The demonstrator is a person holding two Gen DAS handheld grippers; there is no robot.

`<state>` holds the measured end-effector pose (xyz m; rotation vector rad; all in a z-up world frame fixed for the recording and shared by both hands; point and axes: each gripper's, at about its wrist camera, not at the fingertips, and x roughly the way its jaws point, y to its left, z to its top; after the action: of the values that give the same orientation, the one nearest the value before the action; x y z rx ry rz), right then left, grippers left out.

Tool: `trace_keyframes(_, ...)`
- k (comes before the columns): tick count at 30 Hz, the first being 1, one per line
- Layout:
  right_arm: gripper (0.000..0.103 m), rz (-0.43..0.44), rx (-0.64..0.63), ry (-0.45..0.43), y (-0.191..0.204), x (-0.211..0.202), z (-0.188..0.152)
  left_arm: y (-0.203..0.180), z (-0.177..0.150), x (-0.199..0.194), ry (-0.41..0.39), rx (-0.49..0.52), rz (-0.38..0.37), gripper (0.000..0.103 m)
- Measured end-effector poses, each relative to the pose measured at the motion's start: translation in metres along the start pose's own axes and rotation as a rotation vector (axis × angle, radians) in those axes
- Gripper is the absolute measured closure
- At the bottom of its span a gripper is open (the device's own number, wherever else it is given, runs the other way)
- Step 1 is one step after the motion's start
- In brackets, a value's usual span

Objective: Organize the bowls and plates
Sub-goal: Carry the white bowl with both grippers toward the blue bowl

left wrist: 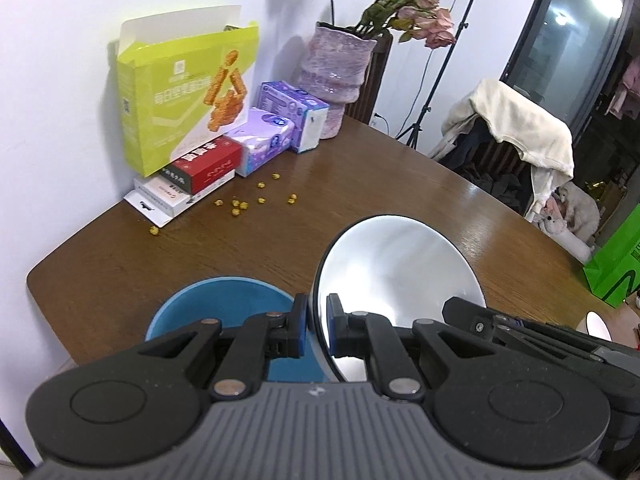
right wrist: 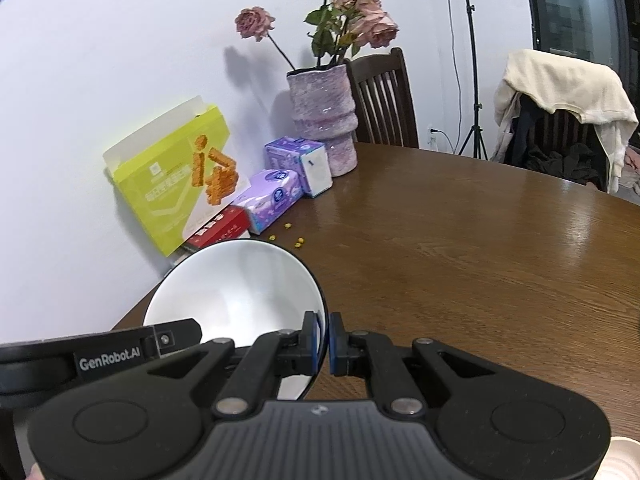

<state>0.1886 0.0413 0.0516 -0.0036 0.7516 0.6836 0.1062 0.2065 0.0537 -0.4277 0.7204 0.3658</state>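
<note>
A white bowl with a dark rim hangs tilted above the brown table, and both grippers hold it. My left gripper is shut on its left rim. In the right wrist view the same white bowl fills the lower left, with my right gripper shut on its right rim. The left gripper's tip shows at the bowl's far side there. A blue bowl sits on the table just below and left of the left gripper's fingers; its near part is hidden.
Along the wall stand a lime snack box, a red box, purple tissue packs and a pink vase of roses. Yellow crumbs lie before them. Chairs, a tripod and a green bag stand past the table's edge.
</note>
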Motion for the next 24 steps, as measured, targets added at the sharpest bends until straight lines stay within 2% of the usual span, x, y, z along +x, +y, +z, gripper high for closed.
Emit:
trace_keyframes(14, 0.097, 0.030, -0.032, 0.048, 0.028, 0.022, -0.006, 0.036, -0.002, 0.005, 0.016, -0.043, 0.042, 0.093)
trace_keyframes(24, 0.097, 0.044, -0.062, 0.104, 0.050, 0.047, -0.015, 0.066, -0.008, 0.020, 0.055, -0.069, 0.067, 0.093)
